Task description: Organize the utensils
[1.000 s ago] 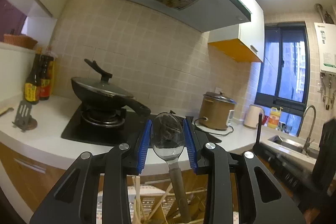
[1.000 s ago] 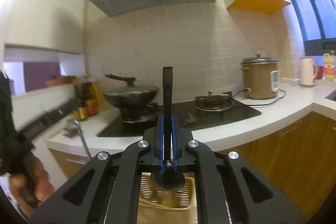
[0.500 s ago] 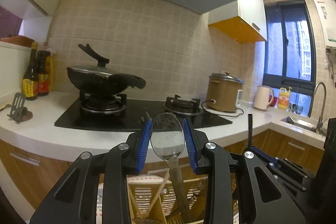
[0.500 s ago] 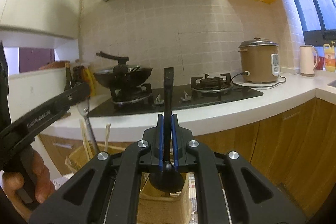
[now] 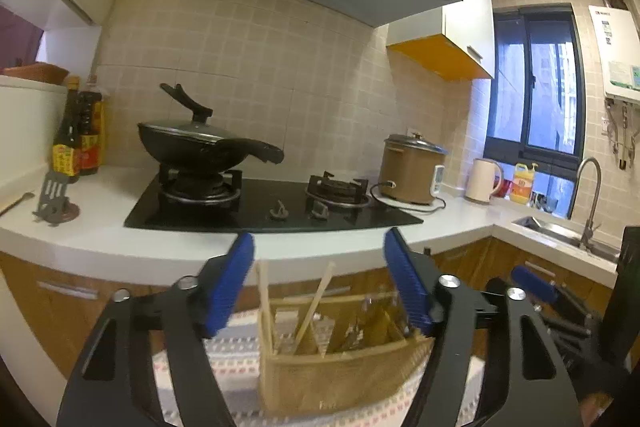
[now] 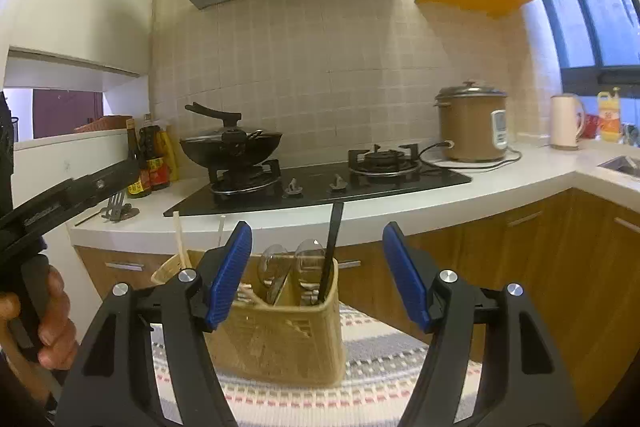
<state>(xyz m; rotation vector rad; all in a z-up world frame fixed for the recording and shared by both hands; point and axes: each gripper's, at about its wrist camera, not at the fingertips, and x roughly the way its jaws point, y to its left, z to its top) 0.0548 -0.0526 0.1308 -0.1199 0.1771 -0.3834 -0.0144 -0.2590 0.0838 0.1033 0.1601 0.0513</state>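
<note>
- In a tiled kitchen, both hand-held grippers hang before a woven utensil holder [image 6: 280, 331] that stands on a striped cloth [image 6: 360, 367] — the left gripper [image 5: 319, 279] and the right gripper [image 6: 317, 275] each have their blue pads spread wide, with nothing between them.
- The utensils stand upright in the holder: two spoons [image 6: 292, 263] with bowls up, a black-handled utensil [image 6: 332, 251] leaning at the holder's right end, and pale chopsticks [image 6: 180, 243] rising from its left end.
- From the left gripper's side, the chopsticks [image 5: 292, 299] show crossed in one compartment; the dividers behind them are blurred, so which slot holds what cannot be told there.
- The person's left hand [image 6: 44, 319] grips the left tool's handle at the frame's edge.
- Behind, a lidded wok [image 6: 232, 147] sits on the gas hob [image 6: 320, 183], and a brown rice cooker [image 6: 472, 123] stands on the white counter.
- The step in hand looks like the release — utensils placed, grippers free.
- Next, by my reading, both tools must back off without knocking the tall handles, then look for any utensil left outside the holder — none shows in these views.
</note>
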